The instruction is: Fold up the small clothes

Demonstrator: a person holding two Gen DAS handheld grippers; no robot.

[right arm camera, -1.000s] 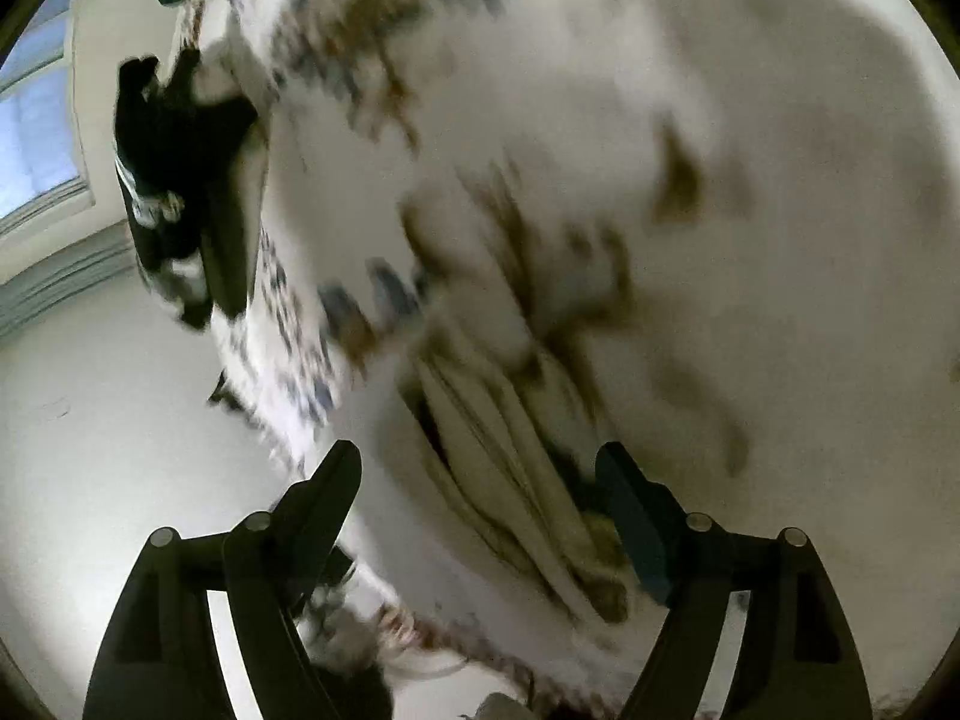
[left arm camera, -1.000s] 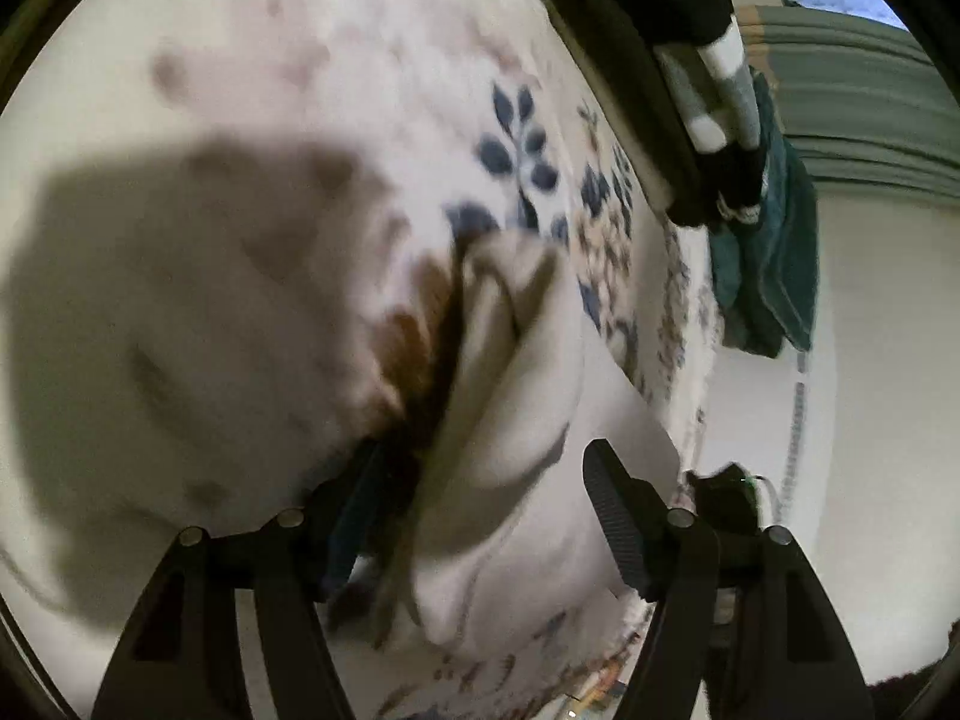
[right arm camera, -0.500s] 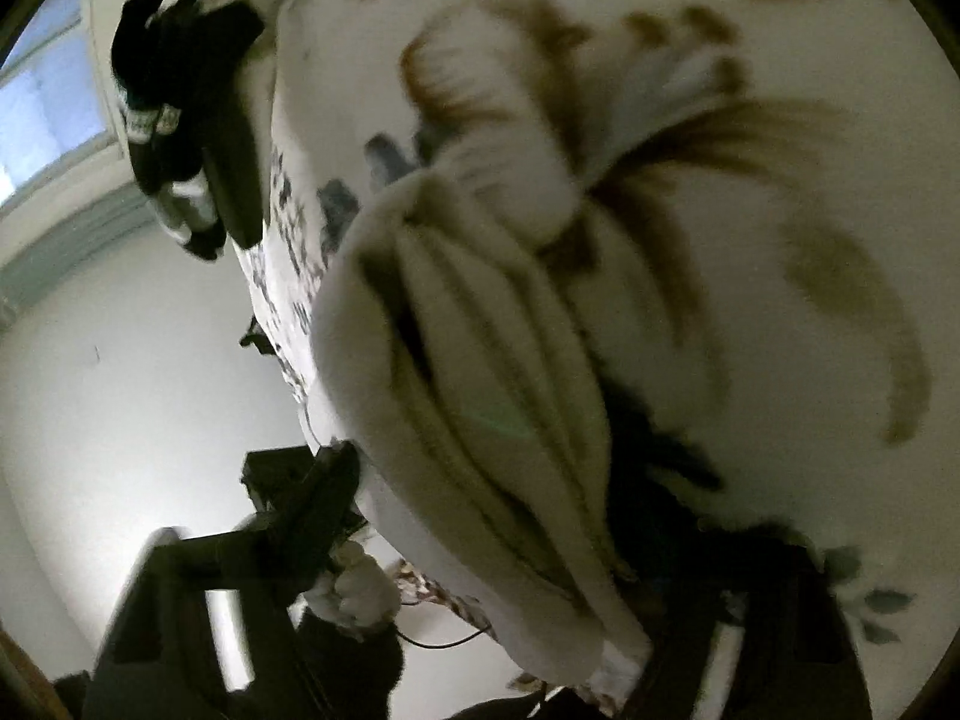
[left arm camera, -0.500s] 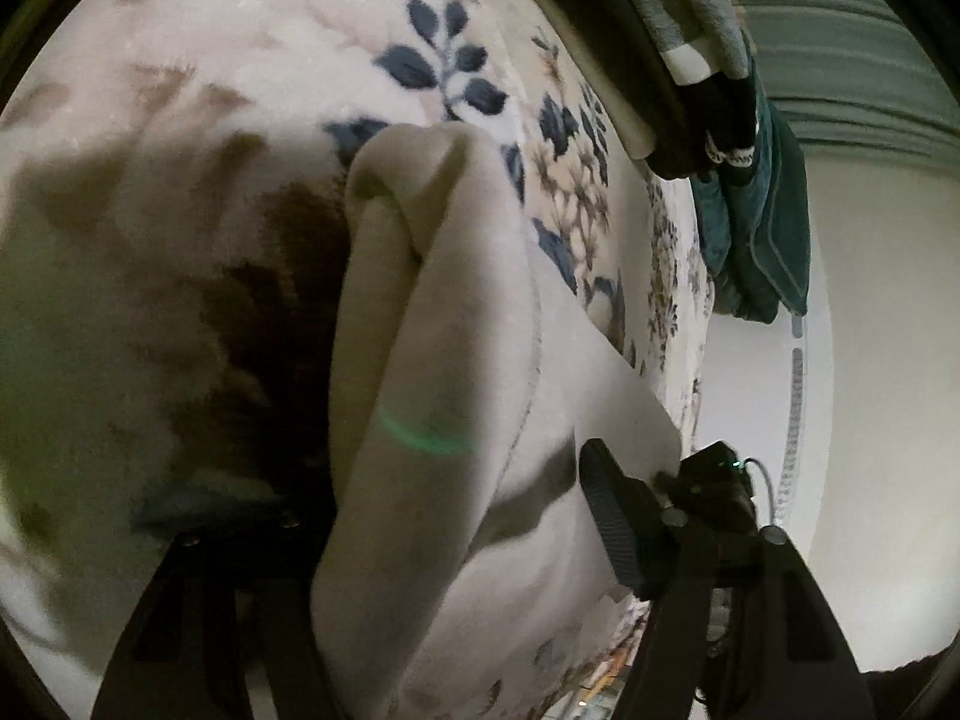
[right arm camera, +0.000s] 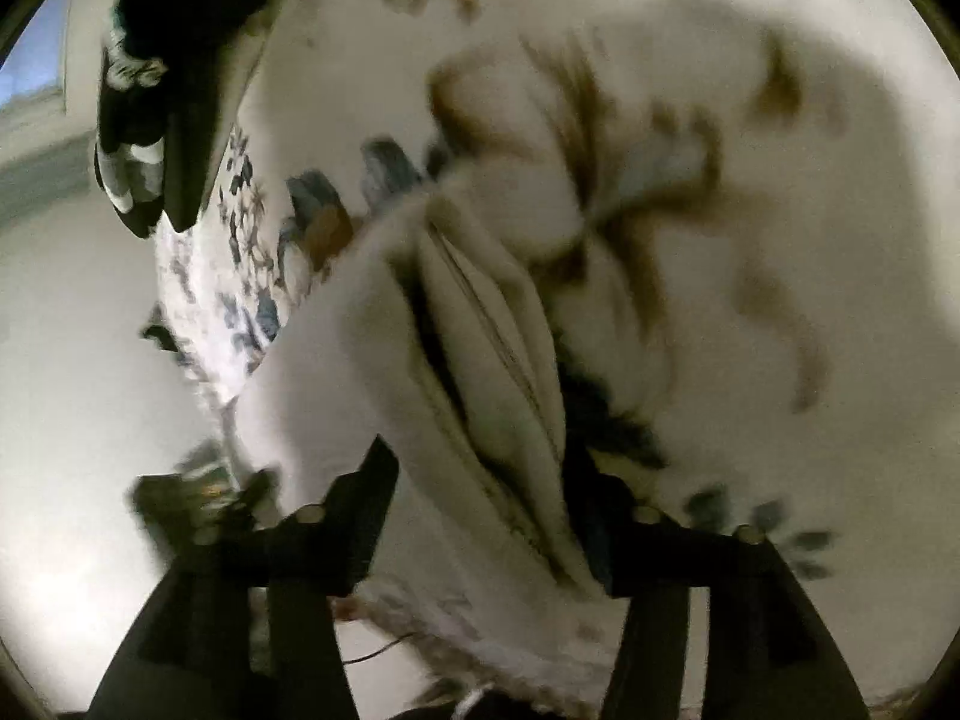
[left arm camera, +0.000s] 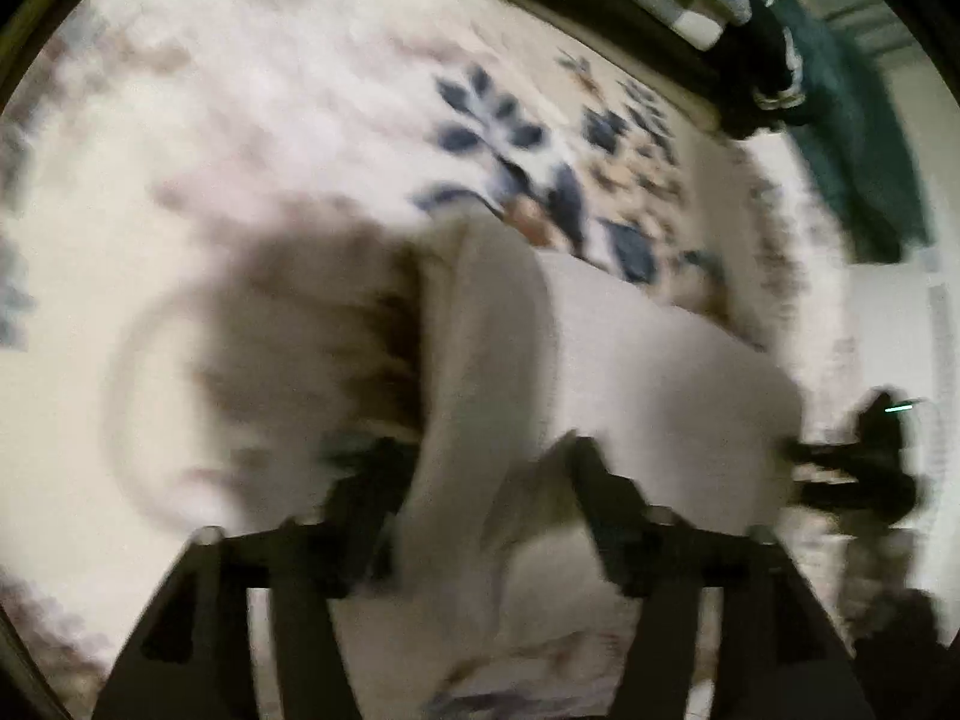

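Observation:
A folded cream garment (left arm camera: 600, 348) lies on a floral blanket (left arm camera: 252, 120). My left gripper (left arm camera: 474, 492) straddles its near end with both fingers apart and cloth between them. In the right wrist view the same garment (right arm camera: 372, 372) shows layered folds, and my right gripper (right arm camera: 486, 498) straddles its other end, fingers wide apart. The right finger sits partly behind the cloth. Both views are motion-blurred.
A dark pile of clothes with a black-and-white striped item (left arm camera: 690, 6) and a teal cloth (left arm camera: 852, 138) lies at the blanket's far edge. It also shows in the right wrist view (right arm camera: 156, 96). A pale floor (right arm camera: 78, 330) lies beyond the blanket.
Both grippers dipped close over the garment half a second ago and have now pulled back a little. The garment looks flatter and wider. The fingers stay apart.

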